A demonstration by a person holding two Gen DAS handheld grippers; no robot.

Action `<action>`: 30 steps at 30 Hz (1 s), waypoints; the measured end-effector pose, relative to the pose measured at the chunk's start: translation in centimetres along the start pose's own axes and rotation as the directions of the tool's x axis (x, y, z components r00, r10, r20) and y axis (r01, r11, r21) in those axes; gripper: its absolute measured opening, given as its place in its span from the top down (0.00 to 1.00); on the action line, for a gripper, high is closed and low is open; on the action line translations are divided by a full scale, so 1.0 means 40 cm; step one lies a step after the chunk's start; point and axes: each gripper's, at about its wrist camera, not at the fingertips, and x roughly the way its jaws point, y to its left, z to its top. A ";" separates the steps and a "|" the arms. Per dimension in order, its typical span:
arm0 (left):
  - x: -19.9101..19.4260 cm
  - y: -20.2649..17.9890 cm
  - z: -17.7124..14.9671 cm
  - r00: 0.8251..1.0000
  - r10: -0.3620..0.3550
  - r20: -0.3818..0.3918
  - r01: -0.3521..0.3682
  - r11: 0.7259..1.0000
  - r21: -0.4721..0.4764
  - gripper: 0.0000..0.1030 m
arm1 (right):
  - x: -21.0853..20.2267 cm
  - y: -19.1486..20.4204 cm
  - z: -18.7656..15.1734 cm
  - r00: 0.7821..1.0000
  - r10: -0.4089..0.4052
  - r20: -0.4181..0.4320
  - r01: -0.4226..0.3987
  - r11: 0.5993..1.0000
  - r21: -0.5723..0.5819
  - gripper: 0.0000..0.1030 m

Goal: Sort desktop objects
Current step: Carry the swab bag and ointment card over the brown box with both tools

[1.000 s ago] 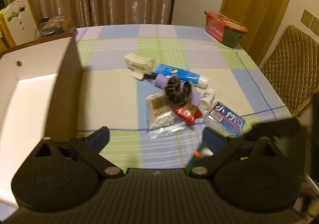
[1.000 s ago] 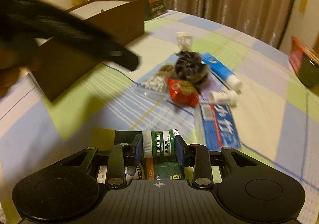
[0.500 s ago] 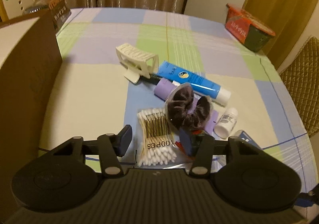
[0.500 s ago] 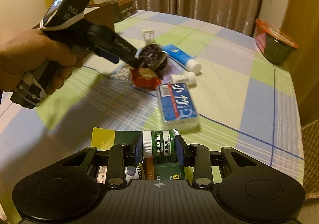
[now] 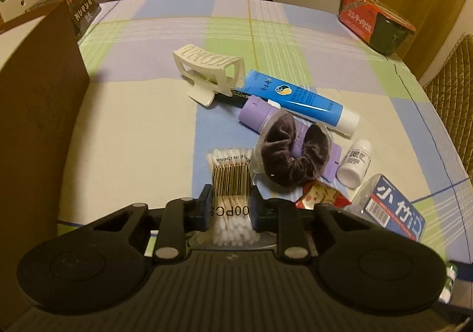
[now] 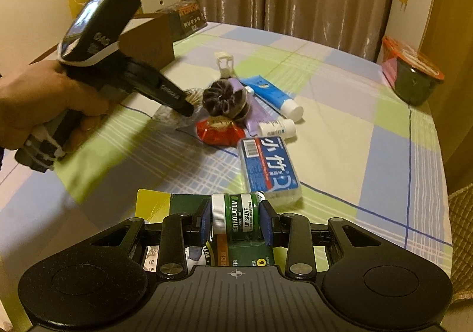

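My left gripper [image 5: 229,207] is shut on a clear bag of cotton swabs [image 5: 230,175] lying on the checked tablecloth. Beside it lie a dark scrunchie [image 5: 292,154], a purple tube [image 5: 257,113], a blue tube [image 5: 298,95], a small white bottle [image 5: 354,162], a red packet [image 5: 322,197], a blue toothpick box [image 5: 390,207] and a white hair claw [image 5: 210,71]. My right gripper [image 6: 235,218] is shut on a green lip salve pack [image 6: 236,216] above the table's near part. The left gripper also shows in the right wrist view [image 6: 177,98].
A brown box [image 5: 38,113] with a white inside stands at the left. A red instant-noodle bowl [image 5: 375,24] sits at the far right corner. A dark packet [image 5: 81,11] lies behind the box. A quilted chair [image 5: 452,66] stands at the right edge.
My left gripper has moved forward and down onto the cotton swab bag and shut on it. The right gripper still holds the lip salve pack, shifted a little.
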 end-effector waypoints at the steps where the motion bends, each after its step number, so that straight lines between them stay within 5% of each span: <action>1: -0.014 0.002 -0.003 1.000 0.004 0.009 -0.004 1.000 0.013 0.82 | -0.004 0.006 0.001 1.000 -0.001 0.004 0.001 1.000 -0.001 0.67; 23: -0.477 0.044 -0.236 0.980 -0.040 0.195 0.043 0.999 -0.015 0.82 | -0.142 0.232 0.001 0.994 -0.029 0.108 0.029 1.000 0.000 0.68; 30: -0.617 0.118 -0.342 0.975 0.021 0.222 -0.009 0.998 -0.055 0.82 | -0.178 0.356 0.024 0.987 0.009 0.158 -0.006 1.000 -0.020 0.68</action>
